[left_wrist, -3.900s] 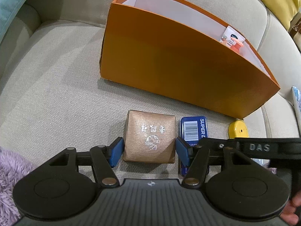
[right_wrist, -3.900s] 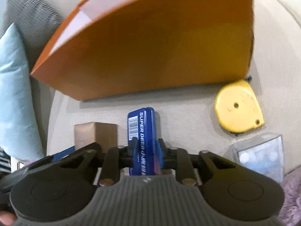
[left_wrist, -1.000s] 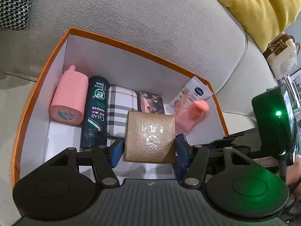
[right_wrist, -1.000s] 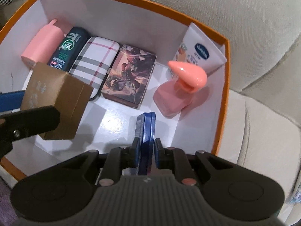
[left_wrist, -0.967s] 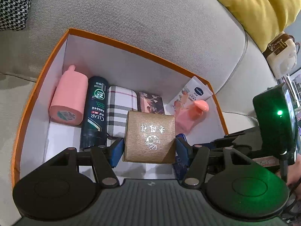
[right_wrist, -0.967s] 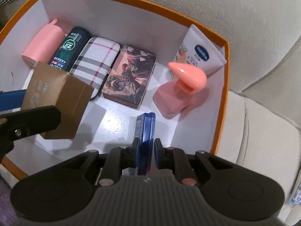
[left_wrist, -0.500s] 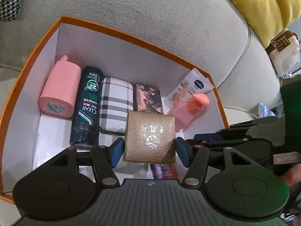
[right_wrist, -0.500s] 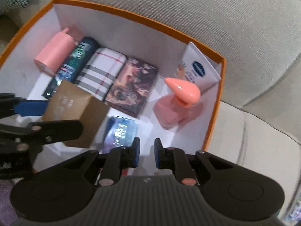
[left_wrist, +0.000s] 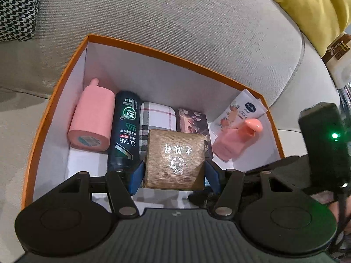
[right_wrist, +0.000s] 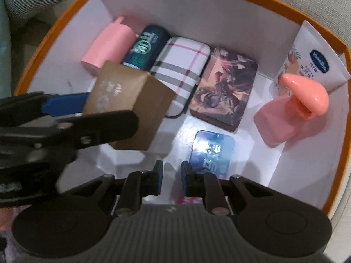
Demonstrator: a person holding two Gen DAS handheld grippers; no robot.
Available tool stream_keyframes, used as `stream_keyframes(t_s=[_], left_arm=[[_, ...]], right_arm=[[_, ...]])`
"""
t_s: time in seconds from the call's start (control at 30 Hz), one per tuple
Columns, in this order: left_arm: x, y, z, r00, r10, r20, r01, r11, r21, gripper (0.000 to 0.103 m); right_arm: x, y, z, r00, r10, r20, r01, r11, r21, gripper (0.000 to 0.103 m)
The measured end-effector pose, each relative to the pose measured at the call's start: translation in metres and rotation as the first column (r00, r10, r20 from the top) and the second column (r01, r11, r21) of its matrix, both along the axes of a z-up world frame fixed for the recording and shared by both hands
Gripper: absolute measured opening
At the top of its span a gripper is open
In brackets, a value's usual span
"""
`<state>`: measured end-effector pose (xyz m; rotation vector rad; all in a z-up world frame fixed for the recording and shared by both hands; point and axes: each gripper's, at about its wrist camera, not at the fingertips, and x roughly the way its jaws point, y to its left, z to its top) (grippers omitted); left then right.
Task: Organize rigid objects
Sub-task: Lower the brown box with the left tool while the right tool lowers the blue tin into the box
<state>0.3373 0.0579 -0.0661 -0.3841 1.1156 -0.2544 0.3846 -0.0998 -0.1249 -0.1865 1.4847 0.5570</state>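
Left gripper [left_wrist: 174, 176] pinches the brown gift box [left_wrist: 174, 160] by its two side walls, blue pads flat against the card. The box hangs above the floor of the orange storage box [left_wrist: 54, 100], not yet set down; seen from the right wrist it floats tilted, just ahead of and left of that tool's tips. The side grip likely keeps the printed top facing up and leaves the base free to land flat.

Right gripper [right_wrist: 170, 178] has its jaws pressed nearly together with nothing between them. The blue tin [right_wrist: 211, 151] lies flat on the white floor just ahead of and right of its fingertips, glare across the lid. Judged placed.

Beyond the left tool's tips, a row lies along the far wall: pink bottle [left_wrist: 91, 123], dark shampoo bottle [left_wrist: 126, 131], plaid case [left_wrist: 156, 116], patterned card box [left_wrist: 193, 120]. All lie side by side, long axes pointing away from the tool, probably to save floor. To the right, a pink pump dispenser [right_wrist: 291, 114] stands with a white lotion tube [right_wrist: 316, 65] leaning behind it in the corner.

Free floor remains near the tool, in front of the row and left of the tin. That looks the likely spot for the brown box.
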Motion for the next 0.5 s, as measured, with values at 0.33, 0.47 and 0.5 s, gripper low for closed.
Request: stream_keyframes(t_s=[0.33,0.47,0.5], left_arm=[[0.000,-0.004,-0.001,1.000,-0.002,0.001,0.002,1.000,-0.029,0.069],[0.001,0.000,0.000,1.000,0.009,0.002,-0.009,1.000,0.005,0.069],[0.001,0.001,0.000,1.000,0.009,0.000,-0.009,1.000,0.005,0.069]], right_arm=[[0.006,-0.017,0.004,0.998,-0.037,0.056,0.039,0.998,-0.041,0.015],[-0.002,-0.003,0.006,1.000,0.017,0.003,-0.017,0.998,0.061,0.015],[-0.005,0.002,0.003,0.999,0.036,-0.011,-0.035,0.997,0.064,0.015]])
